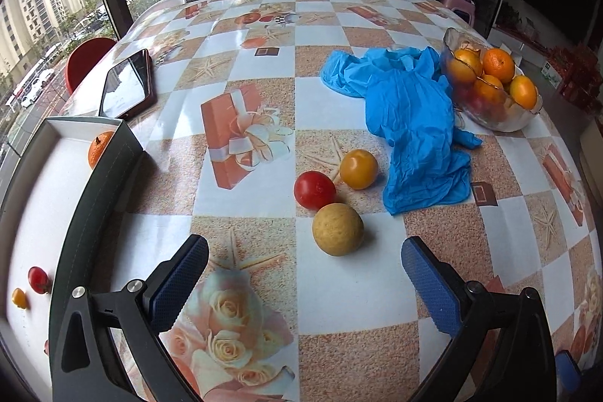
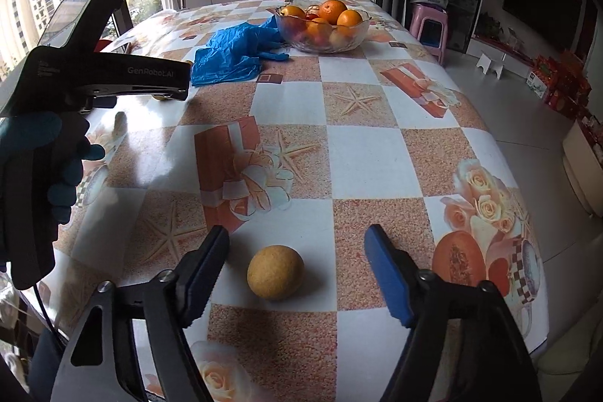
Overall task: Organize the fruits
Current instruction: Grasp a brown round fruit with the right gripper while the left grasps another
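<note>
While the right gripper (image 2: 297, 274) hovers with jaws spread around a dull yellow round fruit (image 2: 275, 272) on the patterned table (image 2: 361, 157), pads not touching it, the left gripper (image 1: 305, 274) stands wide and empty nearby. The fruit looks firm, light and prone to roll; grip it across its widest middle.

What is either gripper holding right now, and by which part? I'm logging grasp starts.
Nothing is held. The right gripper straddles the yellow-brown fruit with gaps on both sides; the left gripper stands open over bare tablecloth.
</note>
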Demonstrator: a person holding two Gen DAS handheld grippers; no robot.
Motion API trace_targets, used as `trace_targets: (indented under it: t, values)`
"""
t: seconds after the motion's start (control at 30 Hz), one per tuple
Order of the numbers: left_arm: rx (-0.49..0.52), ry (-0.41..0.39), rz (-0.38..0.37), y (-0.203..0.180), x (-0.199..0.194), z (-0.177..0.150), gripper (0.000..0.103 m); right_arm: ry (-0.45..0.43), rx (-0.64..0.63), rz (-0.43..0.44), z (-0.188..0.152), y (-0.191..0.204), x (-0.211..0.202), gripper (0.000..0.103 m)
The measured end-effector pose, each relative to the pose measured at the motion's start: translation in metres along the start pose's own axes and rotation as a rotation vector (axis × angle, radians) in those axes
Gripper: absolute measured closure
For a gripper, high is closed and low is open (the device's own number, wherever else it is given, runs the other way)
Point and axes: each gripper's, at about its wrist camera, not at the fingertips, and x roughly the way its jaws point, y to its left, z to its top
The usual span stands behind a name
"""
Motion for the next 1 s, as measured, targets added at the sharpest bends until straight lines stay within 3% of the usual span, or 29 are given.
trace_targets:
  t: [0.03,0.07,0.1,0.13,0.17,0.2,0.33,0.47,0.73,1.0]
  values:
    - [0.002,0.007,-0.004,0.000,0.001,-0.001,0.023,-0.004,-0.006,0.005,0.000,0.001,-0.001,0.048]
    - [-0.002,-0.003,-0.020,0.000,0.000,-0.001,0.026,-0.008,-0.010,0.011,0.000,0.001,-0.003,0.069]
    - [-0.002,-0.008,-0.019,0.000,-0.001,-0.001,0.041,-0.010,-0.008,0.022,0.000,0.001,-0.004,0.075]
    - [0.005,-0.017,-0.035,0.000,-0.003,-0.002,0.051,-0.009,0.001,0.031,0.000,0.000,-0.004,0.075]
    - [0.018,-0.018,-0.046,-0.001,-0.005,-0.002,0.072,-0.008,0.018,0.047,-0.001,-0.003,-0.005,0.075]
    - [0.029,-0.014,-0.053,-0.001,-0.006,-0.002,0.075,-0.008,0.035,0.068,-0.001,-0.006,-0.006,0.075]
    - [0.044,-0.010,-0.105,0.004,-0.015,-0.015,0.075,0.005,0.109,0.147,-0.003,-0.021,-0.010,0.075]
    - [0.061,-0.020,-0.114,0.016,-0.030,-0.039,0.075,0.014,0.137,0.164,-0.007,-0.028,-0.013,0.075]
    - [0.092,-0.069,-0.082,0.036,-0.056,-0.086,0.075,0.011,0.126,0.144,-0.017,-0.021,-0.018,0.075]
    - [0.064,-0.079,-0.091,0.050,-0.061,-0.097,0.075,0.003,0.097,0.109,-0.019,-0.013,-0.019,0.075]
